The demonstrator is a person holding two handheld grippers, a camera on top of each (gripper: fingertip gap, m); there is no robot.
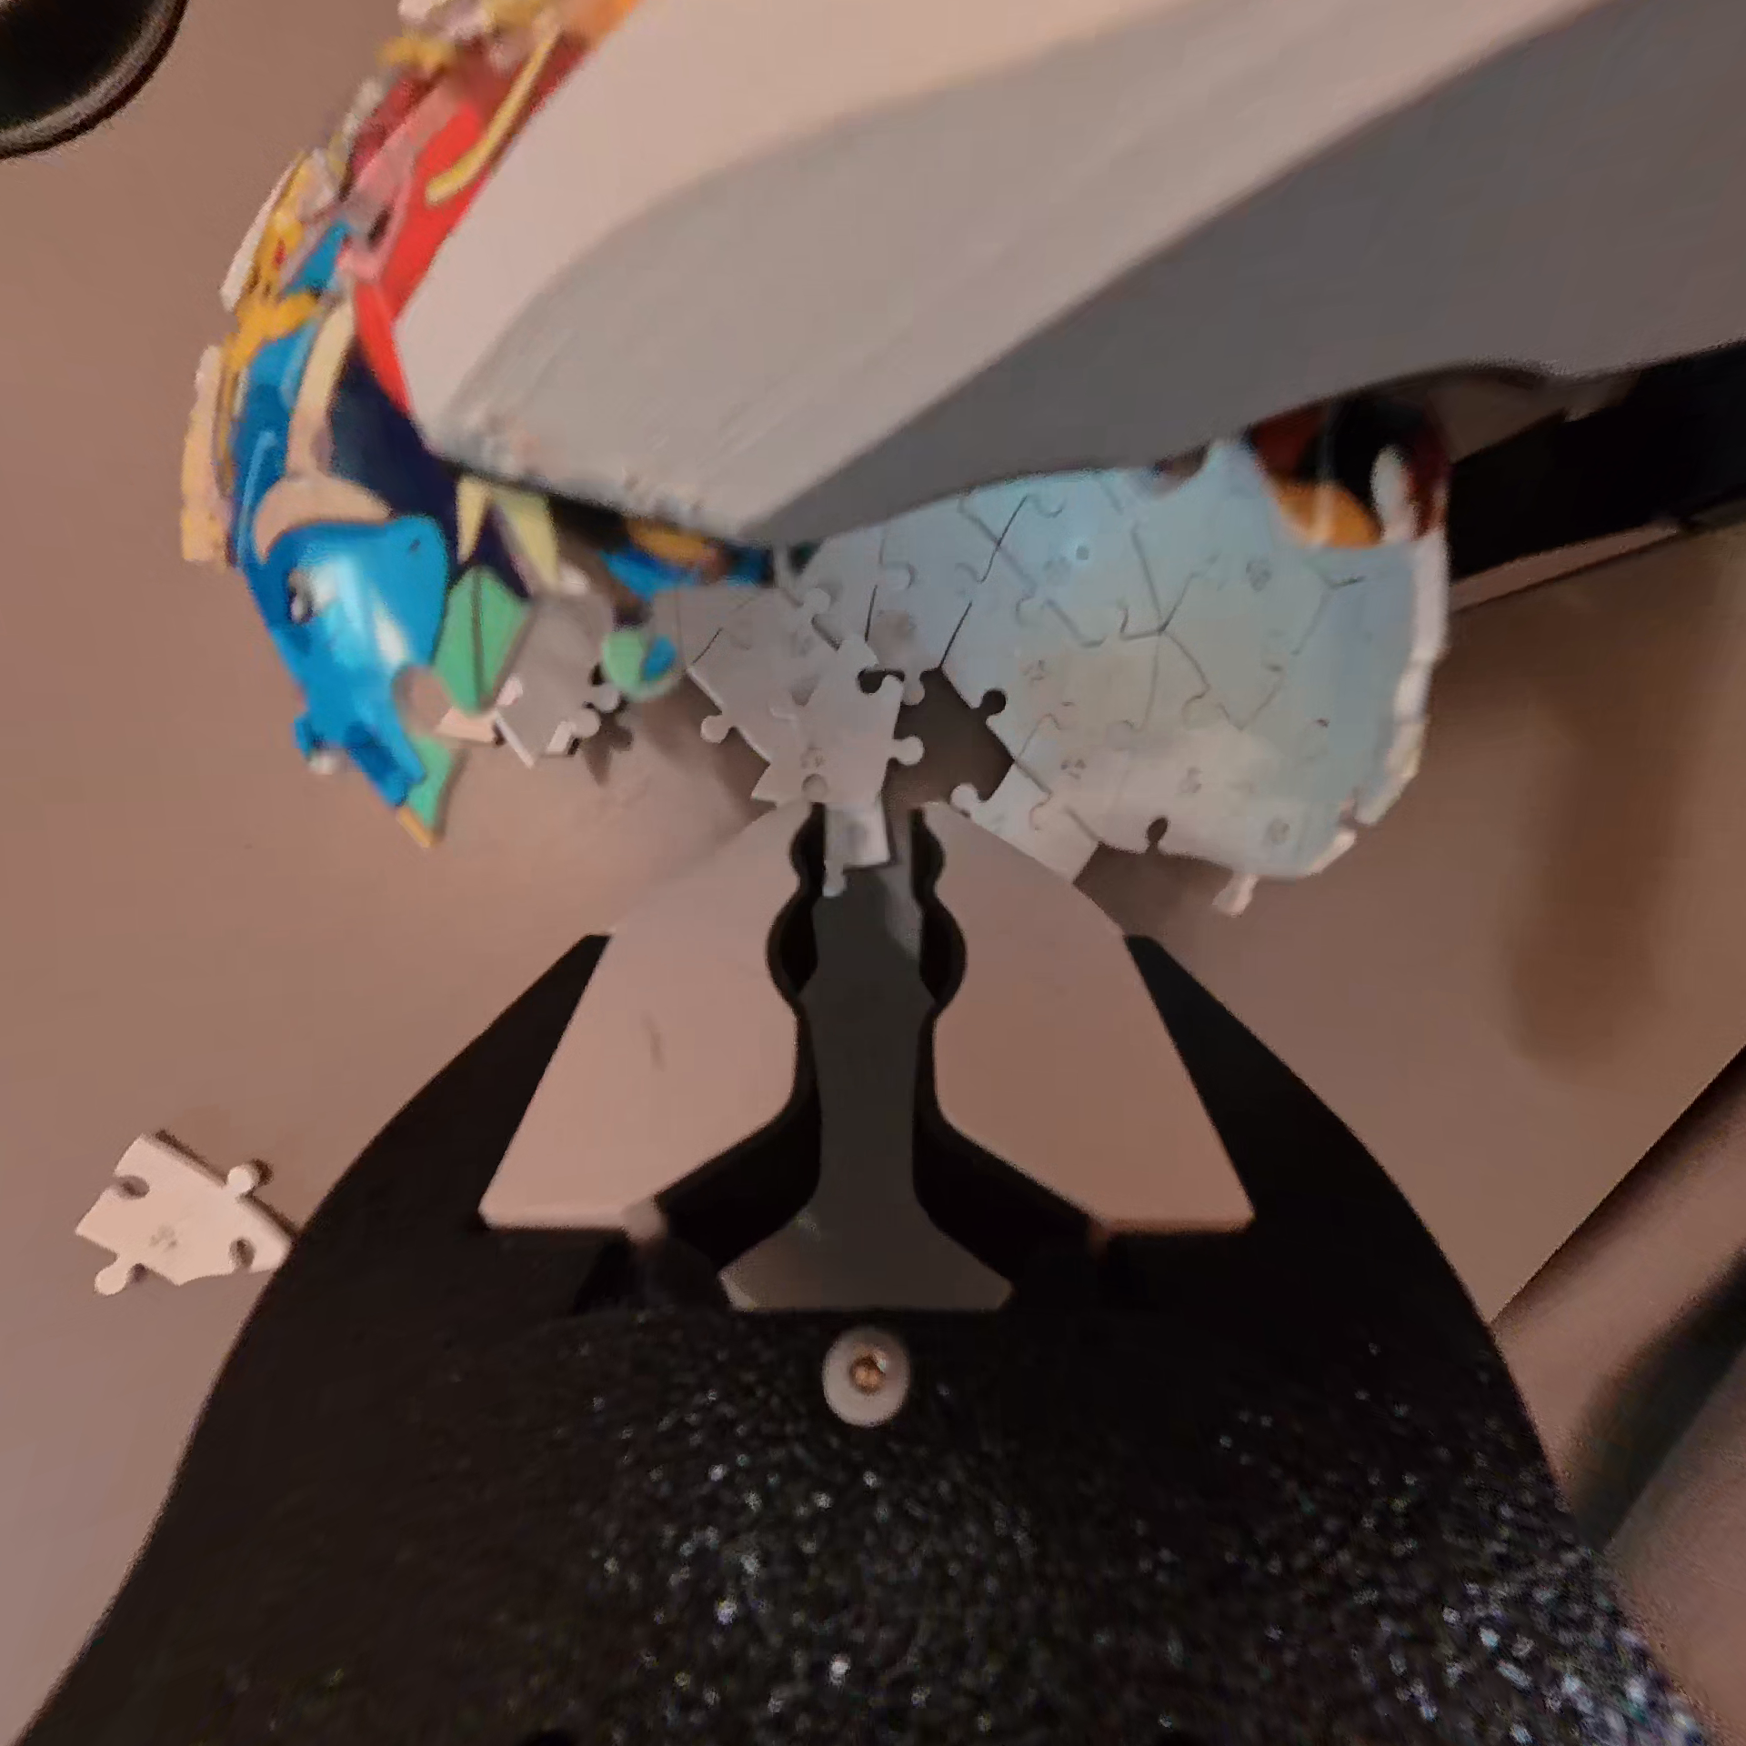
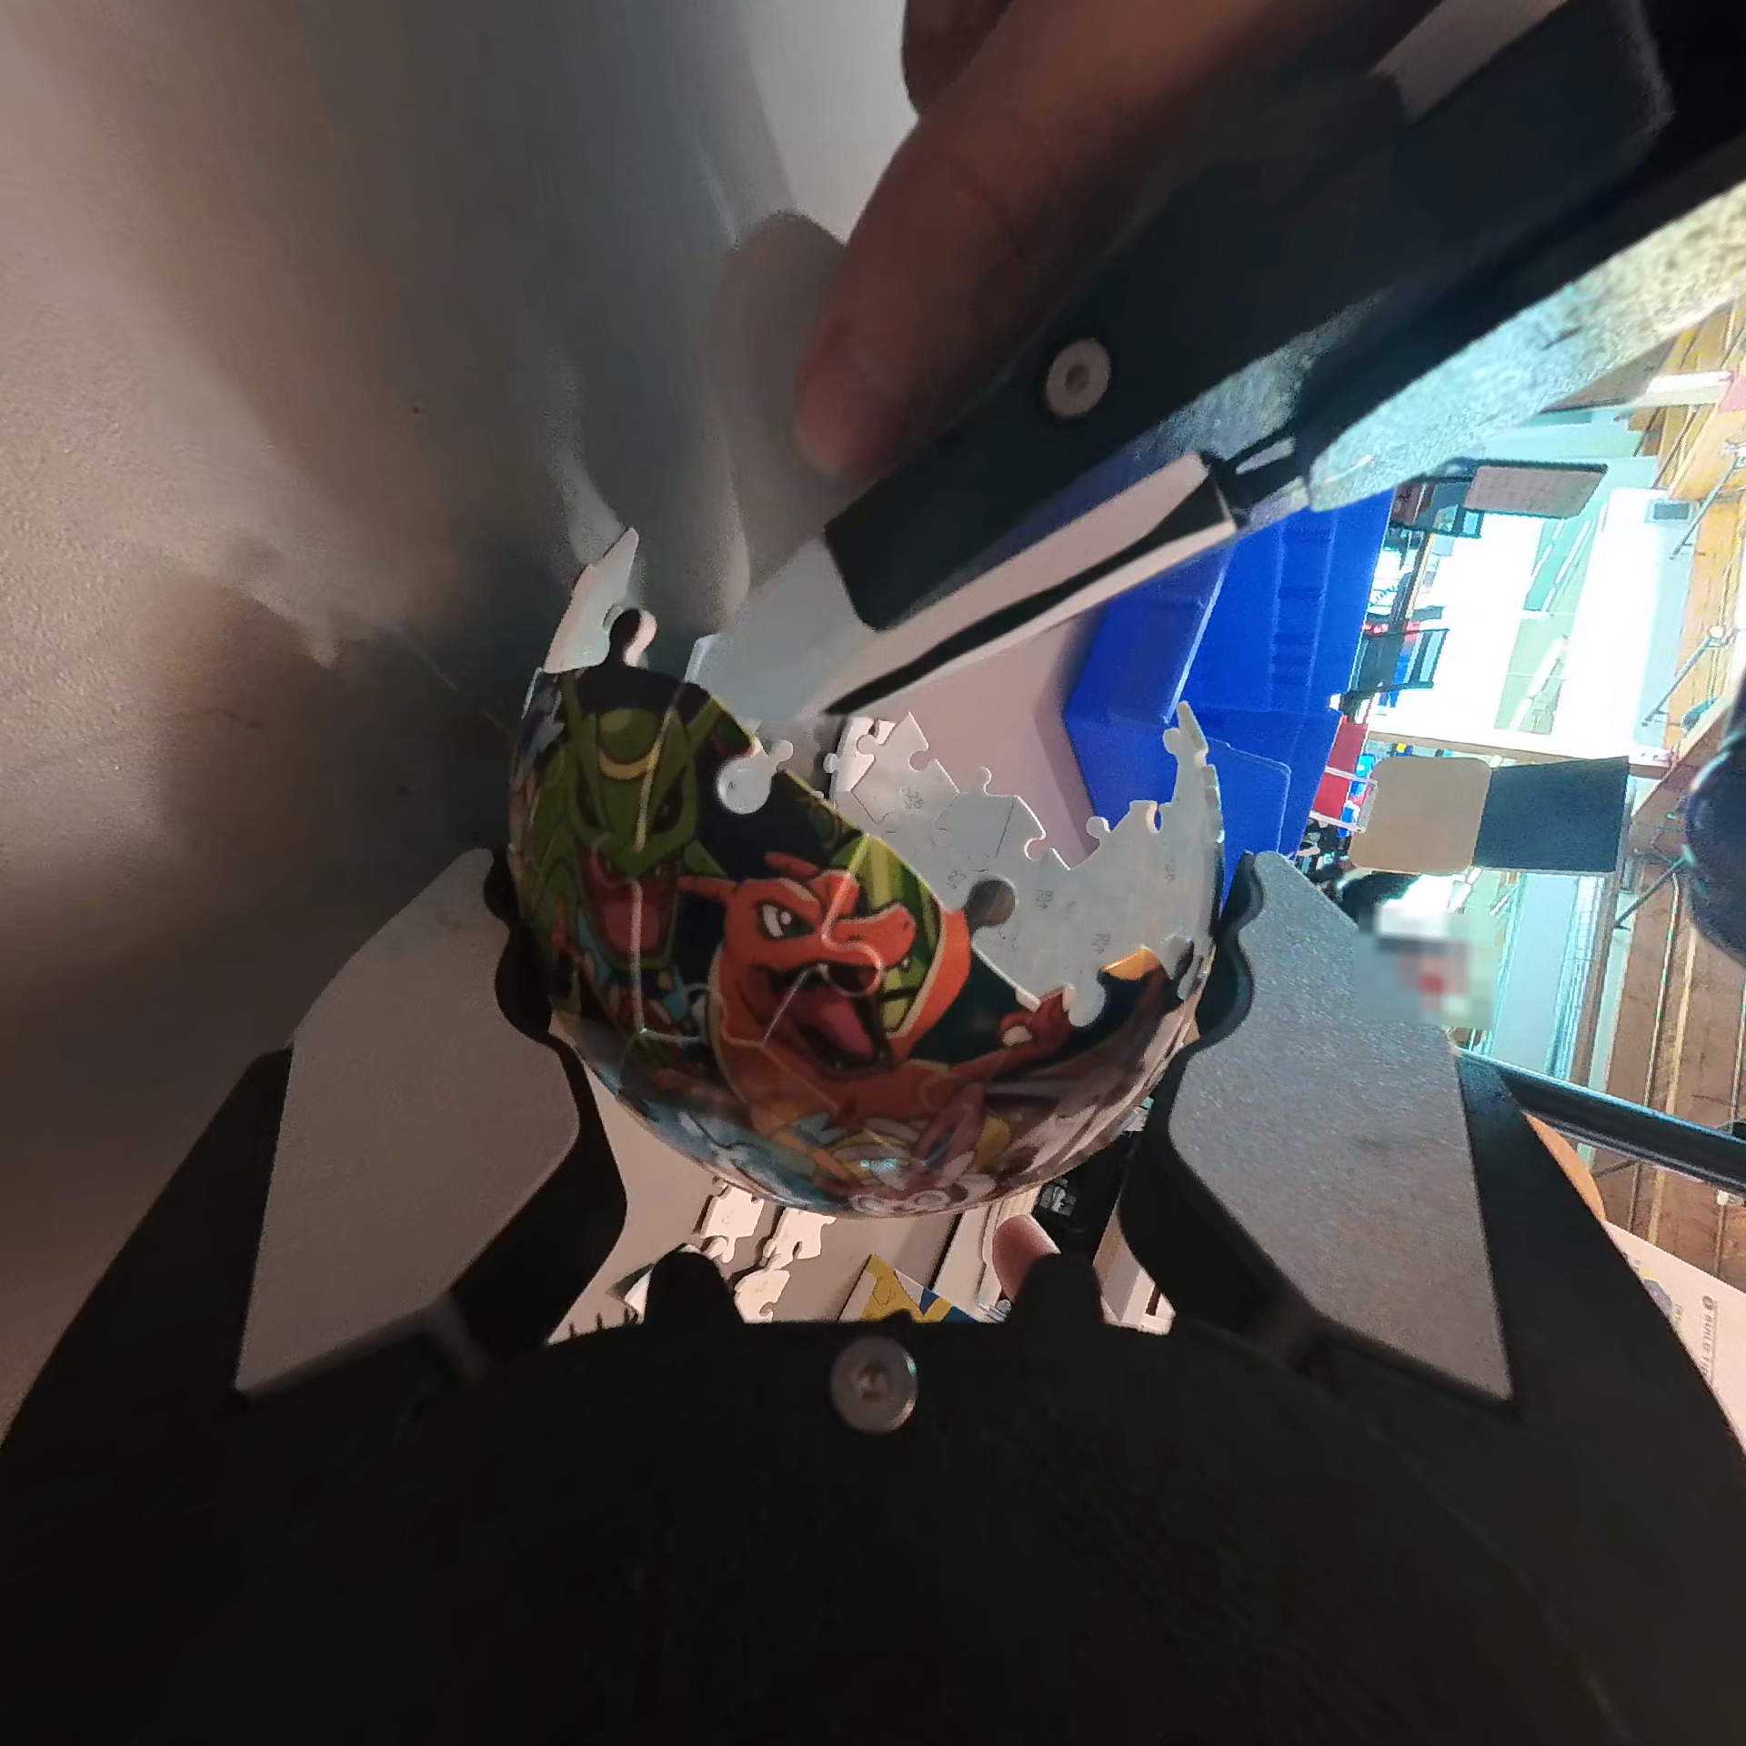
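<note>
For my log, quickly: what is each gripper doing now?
Left gripper: shut on a grey puzzle piece.
Right gripper: shut on the half-built puzzle ball.

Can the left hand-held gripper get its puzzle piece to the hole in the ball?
Probably yes. The left hand-held gripper pinches a grey puzzle piece right at the gap in the puzzle ball, with nothing between them.
</note>
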